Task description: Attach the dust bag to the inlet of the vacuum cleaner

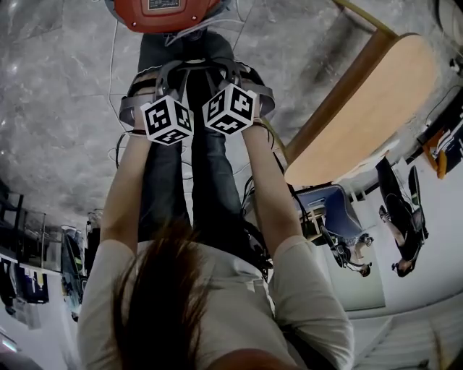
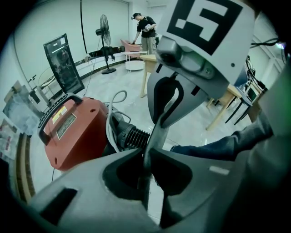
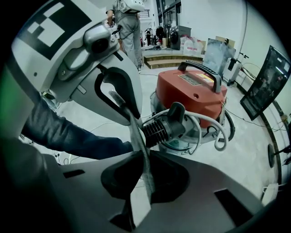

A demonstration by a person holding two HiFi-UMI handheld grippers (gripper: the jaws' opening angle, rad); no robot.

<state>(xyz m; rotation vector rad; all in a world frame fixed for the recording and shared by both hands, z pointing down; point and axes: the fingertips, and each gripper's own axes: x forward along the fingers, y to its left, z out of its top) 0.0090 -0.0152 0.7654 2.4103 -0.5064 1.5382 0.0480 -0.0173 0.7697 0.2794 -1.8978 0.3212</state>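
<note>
The red vacuum cleaner (image 1: 163,13) (image 2: 75,129) (image 3: 193,95) stands on the floor just beyond my hands. A black ribbed hose cuff (image 2: 132,136) (image 3: 163,127) sticks out of its front. A thin grey dust bag (image 2: 152,136) (image 3: 138,136) is stretched edge-on between my two grippers. My left gripper (image 1: 155,76) (image 2: 144,168) is shut on one edge of it. My right gripper (image 1: 233,69) (image 3: 145,175) is shut on the other edge. Both point steeply down, side by side, a little short of the cuff. Most of the bag is hidden.
My own legs in jeans (image 1: 195,188) lie under the grippers. A white cord (image 3: 213,127) loops round the vacuum's base. A wooden table (image 1: 369,115) stands to the right, with a person (image 1: 401,217) beyond it. A fan (image 2: 105,36) and a black screen (image 2: 63,63) stand at the wall.
</note>
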